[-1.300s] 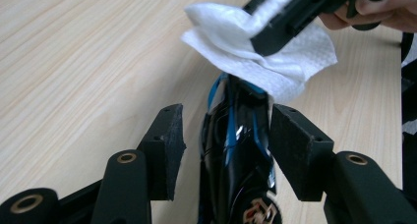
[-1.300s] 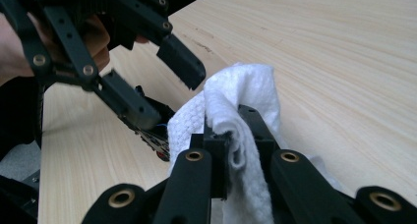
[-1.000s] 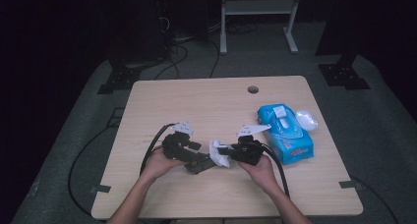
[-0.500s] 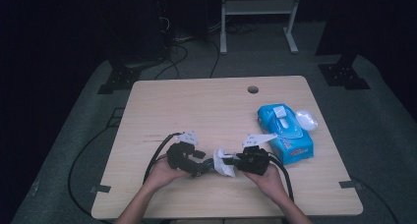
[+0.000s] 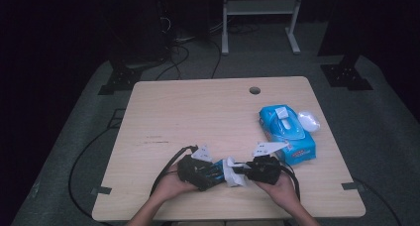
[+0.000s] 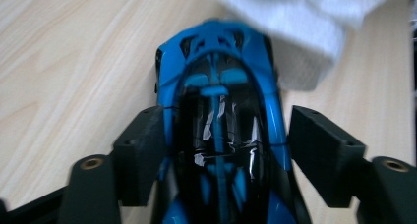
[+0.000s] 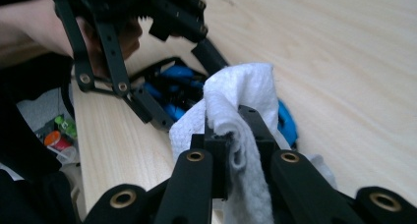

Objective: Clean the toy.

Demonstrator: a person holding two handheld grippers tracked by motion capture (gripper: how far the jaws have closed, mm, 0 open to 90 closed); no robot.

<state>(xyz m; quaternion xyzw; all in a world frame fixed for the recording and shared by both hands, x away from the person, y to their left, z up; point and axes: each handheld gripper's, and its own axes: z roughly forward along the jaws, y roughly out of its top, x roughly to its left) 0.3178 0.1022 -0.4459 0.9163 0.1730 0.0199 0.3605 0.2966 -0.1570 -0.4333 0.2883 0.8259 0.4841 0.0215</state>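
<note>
At the table's near edge, the left gripper clasps a blue toy car, the right gripper at its 3 o'clock pinches a white wipe against it, and a wipes pack lies at 1 o'clock.

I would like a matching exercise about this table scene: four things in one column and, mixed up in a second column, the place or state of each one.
Things:
1. toy car
2. white wipe
3. wipes pack
4. round hole

Places or states:
A. pinched in the right gripper
B. far edge of the table
C. between the left gripper jaws
D. lying at the table's right side

Pairs: 1-C, 2-A, 3-D, 4-B
</note>
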